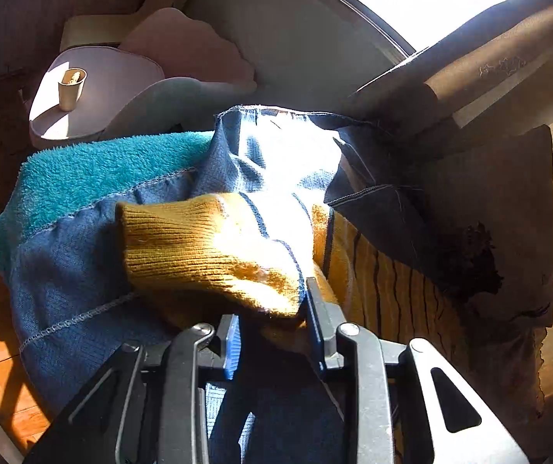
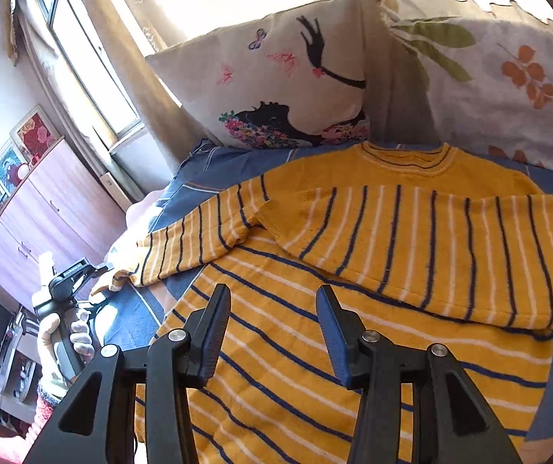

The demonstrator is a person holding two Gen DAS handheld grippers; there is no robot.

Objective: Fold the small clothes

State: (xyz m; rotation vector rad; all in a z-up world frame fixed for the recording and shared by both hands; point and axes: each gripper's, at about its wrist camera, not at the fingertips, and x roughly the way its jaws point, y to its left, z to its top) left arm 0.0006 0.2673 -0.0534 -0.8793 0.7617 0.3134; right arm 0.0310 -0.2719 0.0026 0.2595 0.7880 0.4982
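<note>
A yellow knit sweater (image 2: 315,328) with navy and white stripes lies flat on a blue bedsheet (image 2: 214,170). Its right sleeve (image 2: 450,255) is folded across the chest. Its left sleeve (image 2: 199,236) stretches out to the left. My left gripper (image 1: 272,313) is at the ribbed yellow cuff (image 1: 206,247) of that sleeve, its jaws around the cuff's end; it also shows in the right wrist view (image 2: 102,270), held by a gloved hand. My right gripper (image 2: 272,297) is open and empty, hovering above the sweater's body.
Two printed pillows (image 2: 276,89) (image 2: 500,89) lean at the bed's head below curtains. A teal fleece blanket (image 1: 94,174) lies at the bed's edge. A round side table (image 1: 94,92) holds a paper cup (image 1: 71,87). A wooden dresser (image 2: 44,208) stands left.
</note>
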